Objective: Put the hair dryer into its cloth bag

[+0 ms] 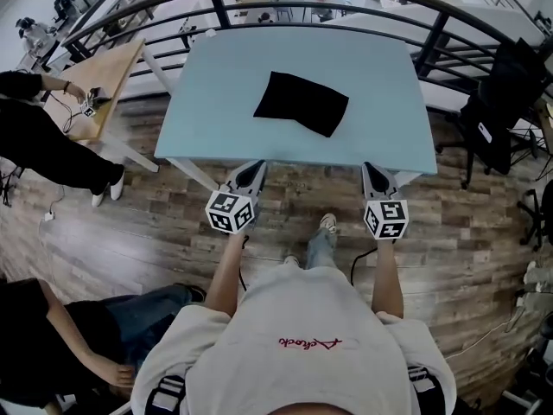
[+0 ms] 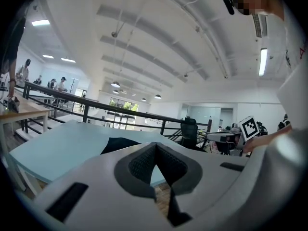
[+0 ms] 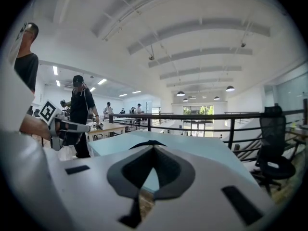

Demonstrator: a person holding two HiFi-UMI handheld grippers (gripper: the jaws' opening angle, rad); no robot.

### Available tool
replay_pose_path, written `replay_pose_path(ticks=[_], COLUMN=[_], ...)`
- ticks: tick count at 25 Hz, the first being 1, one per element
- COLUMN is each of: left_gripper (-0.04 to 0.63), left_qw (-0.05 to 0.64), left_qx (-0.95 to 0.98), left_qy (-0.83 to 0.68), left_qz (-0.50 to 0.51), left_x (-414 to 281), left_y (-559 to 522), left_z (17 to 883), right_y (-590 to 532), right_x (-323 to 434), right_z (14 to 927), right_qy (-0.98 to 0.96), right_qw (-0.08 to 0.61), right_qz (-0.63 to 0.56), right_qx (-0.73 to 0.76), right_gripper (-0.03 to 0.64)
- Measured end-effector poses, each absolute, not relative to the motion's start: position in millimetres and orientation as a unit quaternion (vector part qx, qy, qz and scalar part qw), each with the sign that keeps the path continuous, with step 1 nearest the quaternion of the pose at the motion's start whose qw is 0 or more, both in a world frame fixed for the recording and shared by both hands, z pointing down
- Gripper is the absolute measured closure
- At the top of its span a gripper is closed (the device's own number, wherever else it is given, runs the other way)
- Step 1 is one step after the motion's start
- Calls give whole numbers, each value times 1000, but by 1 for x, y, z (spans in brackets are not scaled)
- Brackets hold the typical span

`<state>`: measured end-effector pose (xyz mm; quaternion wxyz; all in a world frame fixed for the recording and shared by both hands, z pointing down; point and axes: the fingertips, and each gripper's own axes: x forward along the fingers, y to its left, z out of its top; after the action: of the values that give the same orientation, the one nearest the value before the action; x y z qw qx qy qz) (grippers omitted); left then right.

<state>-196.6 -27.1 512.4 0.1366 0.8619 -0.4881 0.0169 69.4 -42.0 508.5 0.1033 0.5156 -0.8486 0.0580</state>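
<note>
Hair dryer showing in no view; black cloth bag (image 1: 301, 104) lying mid-table on the light blue table (image 1: 216, 85).
I'm holding the left gripper (image 1: 251, 173) and right gripper (image 1: 373, 171) at the table's near edge, both with jaws pressed together on nothing. I'm judging this fits a dryer already inside the bag, or one out of sight elsewhere, so I'm naming no next move. The head view is showing the whole bag. The gripper views are catching only its dark edge, but they're settling the jaws.
</note>
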Motion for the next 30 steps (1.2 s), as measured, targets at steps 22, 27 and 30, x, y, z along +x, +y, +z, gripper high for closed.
replay_pose_path(ticks=[22, 27, 30], left_gripper=[588, 588, 588], left_qw=[138, 137, 136], left_qx=[868, 867, 867], left_qy=[-477, -478, -479], left_qz=[19, 20, 18], left_x=[-180, -180, -183], left_y=[18, 16, 15], left_z=[516, 518, 517], right_y=[10, 8, 7], right_x=[88, 86, 84], right_z=[508, 509, 509], right_qy=[-837, -838, -838], right_qw=[103, 103, 104], right_qz=[63, 61, 60], right_qx=[533, 532, 532], right_gripper=[601, 601, 601])
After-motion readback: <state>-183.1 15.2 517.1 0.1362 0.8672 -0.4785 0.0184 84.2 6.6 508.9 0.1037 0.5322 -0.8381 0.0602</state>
